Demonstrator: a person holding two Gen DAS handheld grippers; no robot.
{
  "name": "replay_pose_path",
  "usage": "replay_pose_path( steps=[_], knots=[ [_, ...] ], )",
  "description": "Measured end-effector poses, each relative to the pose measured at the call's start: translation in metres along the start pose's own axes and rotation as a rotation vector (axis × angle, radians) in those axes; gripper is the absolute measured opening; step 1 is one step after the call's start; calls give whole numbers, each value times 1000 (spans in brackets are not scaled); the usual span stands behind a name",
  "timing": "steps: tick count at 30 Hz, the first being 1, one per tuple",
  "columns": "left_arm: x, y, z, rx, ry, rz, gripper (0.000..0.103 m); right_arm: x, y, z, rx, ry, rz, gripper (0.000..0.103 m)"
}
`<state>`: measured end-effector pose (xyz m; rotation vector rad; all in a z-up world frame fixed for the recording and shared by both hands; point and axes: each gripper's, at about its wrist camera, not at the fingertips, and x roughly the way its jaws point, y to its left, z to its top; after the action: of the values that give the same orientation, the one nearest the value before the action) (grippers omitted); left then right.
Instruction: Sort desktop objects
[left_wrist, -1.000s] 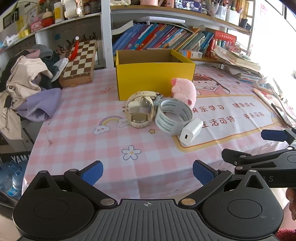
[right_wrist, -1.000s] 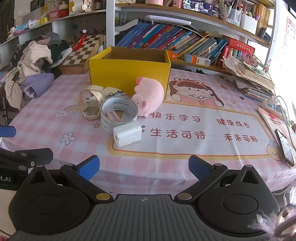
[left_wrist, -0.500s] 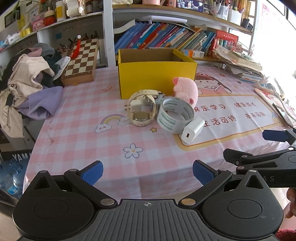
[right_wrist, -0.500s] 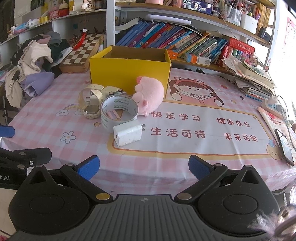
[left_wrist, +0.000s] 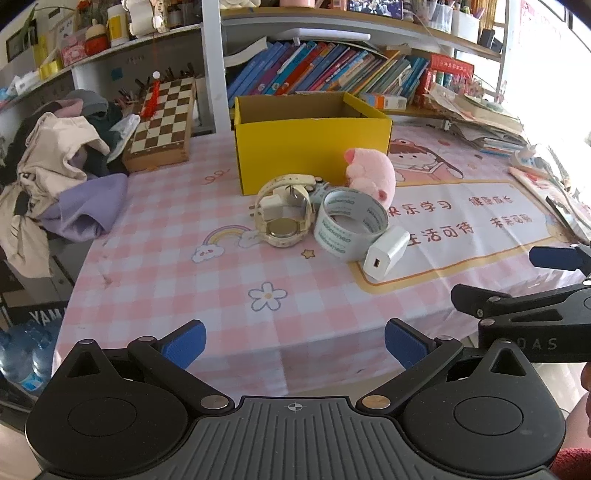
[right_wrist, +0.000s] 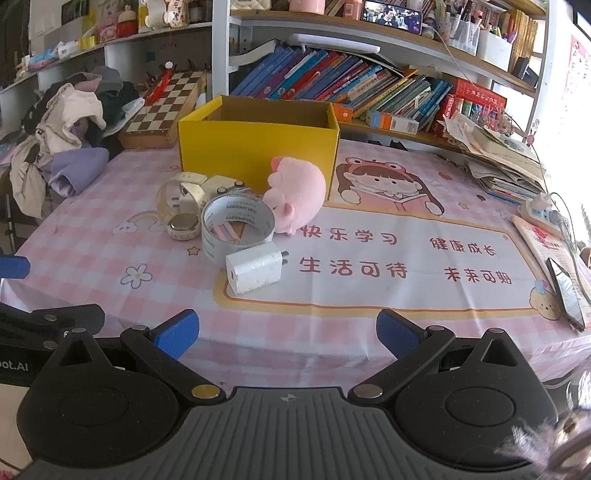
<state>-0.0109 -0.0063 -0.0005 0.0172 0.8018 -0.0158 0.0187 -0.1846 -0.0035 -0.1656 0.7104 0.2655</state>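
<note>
Nothing is picked yet: the left gripper (left_wrist: 293, 341) and right gripper (right_wrist: 288, 330) hover at the counter (right_wrist: 369, 332) edge, jaws spread and empty. The white charger (right_wrist: 255, 271), nearest, touches the tape roll (right_wrist: 238, 229) before the yellow box (right_wrist: 258, 153); next, probably, reach it.

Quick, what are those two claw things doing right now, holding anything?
Left hand-held gripper: open, holding nothing.
Right hand-held gripper: open, holding nothing.
</note>
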Motion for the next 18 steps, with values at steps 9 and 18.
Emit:
replay_pose_path(
  steps=[9, 18],
  knots=[
    [-2, 2, 1, -7, -10, -6, 103, -1, -1, -2, 2, -1, -1, 103],
    [1, 1, 0, 2, 4, -6, 103, -2, -1, 0, 9, 9, 7, 103]
  ],
)
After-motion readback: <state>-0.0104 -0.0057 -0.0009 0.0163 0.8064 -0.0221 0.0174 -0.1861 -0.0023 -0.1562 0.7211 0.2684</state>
